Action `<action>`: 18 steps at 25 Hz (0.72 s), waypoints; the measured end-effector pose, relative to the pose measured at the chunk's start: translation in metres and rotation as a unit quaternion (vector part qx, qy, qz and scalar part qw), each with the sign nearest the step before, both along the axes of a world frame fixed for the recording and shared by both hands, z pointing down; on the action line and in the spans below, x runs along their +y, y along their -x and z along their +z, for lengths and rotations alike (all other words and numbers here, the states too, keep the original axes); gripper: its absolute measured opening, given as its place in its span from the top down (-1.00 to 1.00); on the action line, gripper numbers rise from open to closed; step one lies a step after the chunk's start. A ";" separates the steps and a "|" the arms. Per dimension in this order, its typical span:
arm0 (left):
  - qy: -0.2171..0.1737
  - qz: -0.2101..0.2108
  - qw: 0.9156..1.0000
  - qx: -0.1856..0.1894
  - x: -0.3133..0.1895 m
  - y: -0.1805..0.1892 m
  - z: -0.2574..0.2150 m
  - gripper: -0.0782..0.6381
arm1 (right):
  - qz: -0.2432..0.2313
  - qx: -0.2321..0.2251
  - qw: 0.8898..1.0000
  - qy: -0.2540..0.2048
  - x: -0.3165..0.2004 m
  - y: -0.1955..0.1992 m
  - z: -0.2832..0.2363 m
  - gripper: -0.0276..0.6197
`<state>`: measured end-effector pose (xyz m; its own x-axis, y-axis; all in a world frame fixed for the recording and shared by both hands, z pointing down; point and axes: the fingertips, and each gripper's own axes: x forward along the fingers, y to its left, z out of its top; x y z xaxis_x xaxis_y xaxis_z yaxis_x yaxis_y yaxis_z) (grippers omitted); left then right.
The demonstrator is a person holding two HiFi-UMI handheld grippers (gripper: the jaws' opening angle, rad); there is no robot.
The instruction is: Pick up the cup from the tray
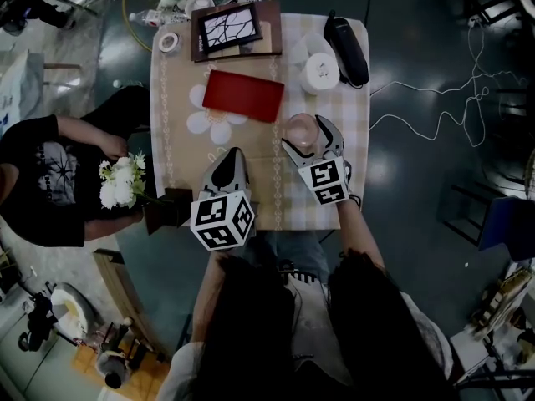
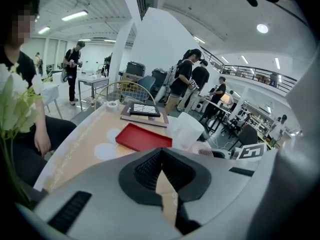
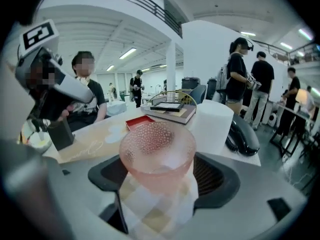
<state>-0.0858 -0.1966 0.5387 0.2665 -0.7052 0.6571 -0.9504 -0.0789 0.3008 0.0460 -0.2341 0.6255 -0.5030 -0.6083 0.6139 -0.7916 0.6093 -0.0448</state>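
Observation:
The pink bumpy glass cup (image 1: 301, 129) (image 3: 157, 149) stands off the tray, over the checked cloth to its right. My right gripper (image 1: 306, 134) (image 3: 160, 180) is shut on it, one pad against each side. The red tray (image 1: 244, 95) (image 2: 142, 138) (image 3: 139, 121) lies bare at mid-table. My left gripper (image 1: 232, 154) (image 2: 161, 153) hovers near the table's front edge, short of the tray, shut with nothing in it. The left gripper view shows the cup (image 2: 199, 152) small at the right.
A white cylinder (image 1: 320, 72) and a black handset (image 1: 347, 48) lie behind the cup. A framed picture on books (image 1: 232, 30) and a tape roll (image 1: 169, 42) sit at the far edge. A seated person with white flowers (image 1: 119, 182) is at the left.

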 end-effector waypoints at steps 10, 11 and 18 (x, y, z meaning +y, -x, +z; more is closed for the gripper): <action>-0.016 0.008 1.000 0.001 0.008 -0.005 -0.011 0.76 | -0.008 -0.052 0.999 -0.008 0.014 -0.007 -0.036 -0.31; -0.020 0.009 1.000 0.003 0.009 -0.006 -0.015 0.76 | -0.005 -0.054 0.998 -0.017 0.014 -0.009 -0.045 -0.31; -0.057 0.015 0.998 0.011 0.023 -0.014 -0.047 0.76 | 0.025 -0.103 0.992 -0.071 0.028 -0.015 -0.123 -0.30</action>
<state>-0.0723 -0.1736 0.4913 0.3025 -0.7668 0.5662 -0.9404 -0.1432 0.3085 0.0610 -0.2060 0.5022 -0.5757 -0.7087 0.4078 -0.8040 0.5813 -0.1248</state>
